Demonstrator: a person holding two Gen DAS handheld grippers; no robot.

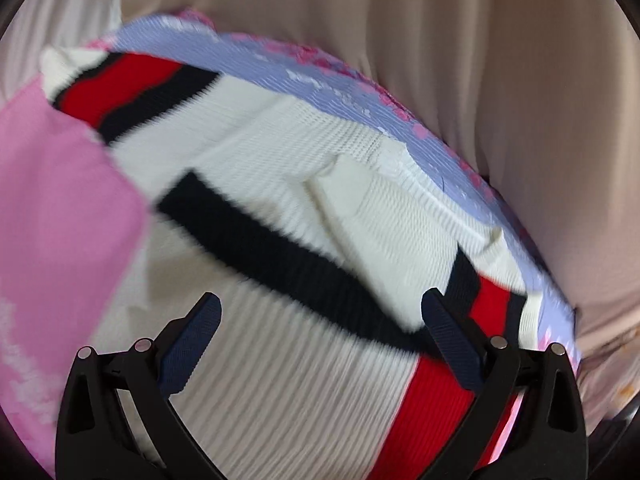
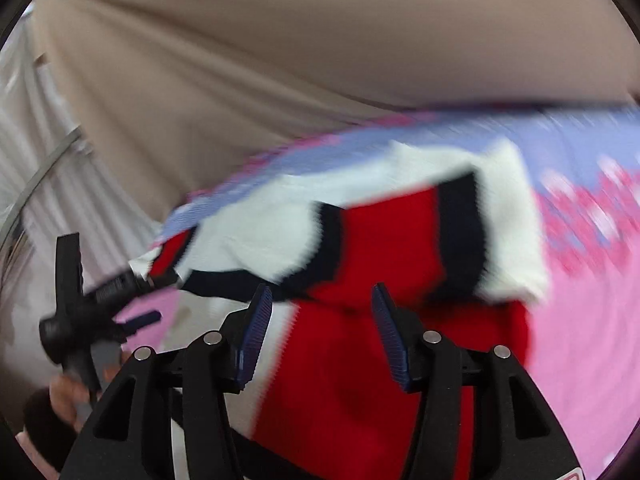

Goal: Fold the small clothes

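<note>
A small white knit sweater [image 1: 256, 152] with red and black stripes lies on a pink and lavender printed cloth [image 1: 332, 80]. My left gripper [image 1: 320, 308] is open just above the sweater's white ribbed body, nothing between its blue pads. In the right wrist view the sweater [image 2: 380, 232] shows a red sleeve folded across it. My right gripper [image 2: 322, 300] is open over the red part, empty. The left gripper [image 2: 120, 300] also shows at the left of the right wrist view, at the sweater's far edge.
A plain pink fabric [image 1: 52, 208] lies at the left of the sweater and also at the right in the right wrist view [image 2: 592, 340]. Beige draped sheeting [image 1: 480, 60] surrounds the work area. A hand [image 2: 68, 396] holds the left gripper.
</note>
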